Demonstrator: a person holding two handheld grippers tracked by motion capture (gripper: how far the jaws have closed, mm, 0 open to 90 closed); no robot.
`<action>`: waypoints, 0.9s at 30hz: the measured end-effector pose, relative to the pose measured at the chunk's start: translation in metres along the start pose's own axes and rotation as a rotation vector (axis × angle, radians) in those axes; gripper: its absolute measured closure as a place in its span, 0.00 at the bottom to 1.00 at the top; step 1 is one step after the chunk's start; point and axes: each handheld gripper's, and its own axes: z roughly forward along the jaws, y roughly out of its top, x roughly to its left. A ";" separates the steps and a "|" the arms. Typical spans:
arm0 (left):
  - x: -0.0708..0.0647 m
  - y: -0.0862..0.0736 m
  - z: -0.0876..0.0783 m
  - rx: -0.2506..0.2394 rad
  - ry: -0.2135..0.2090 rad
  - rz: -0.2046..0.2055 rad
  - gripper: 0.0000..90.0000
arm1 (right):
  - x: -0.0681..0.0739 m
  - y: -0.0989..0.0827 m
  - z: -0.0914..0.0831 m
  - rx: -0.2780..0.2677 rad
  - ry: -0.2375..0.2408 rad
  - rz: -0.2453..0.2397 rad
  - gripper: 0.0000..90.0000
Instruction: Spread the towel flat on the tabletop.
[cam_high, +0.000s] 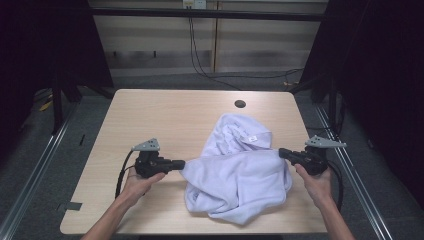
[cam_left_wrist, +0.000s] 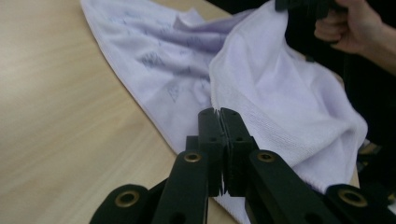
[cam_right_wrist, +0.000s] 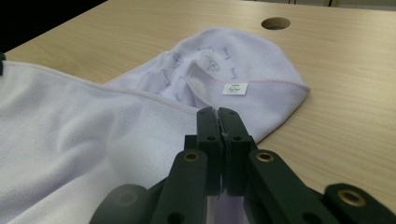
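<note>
A pale lilac towel lies rumpled on the wooden table, with a small white label near its far fold. My left gripper is shut on the towel's left edge, its jaws pressed together with cloth pinched at the tips. My right gripper is shut on the towel's right edge, also with the hem caught between its closed jaws. The cloth hangs stretched between the two grippers, lifted a little off the table. The label shows in the right gripper view.
A round cable hole sits in the table near its far edge, also seen as the hole. Bare tabletop spreads to the left of the towel. Dark curtains and metal rails flank the table.
</note>
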 end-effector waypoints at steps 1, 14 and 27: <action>0.001 0.004 -0.003 -0.009 0.004 -0.005 0.98 | 0.000 0.002 -0.001 -0.002 0.000 -0.001 0.99; -0.001 0.113 -0.057 -0.234 0.158 0.085 0.98 | -0.001 0.117 -0.024 -0.215 -0.005 -0.045 0.99; -0.068 0.125 -0.116 -0.285 0.083 0.262 0.98 | 0.049 0.163 -0.110 -0.387 0.072 -0.175 0.99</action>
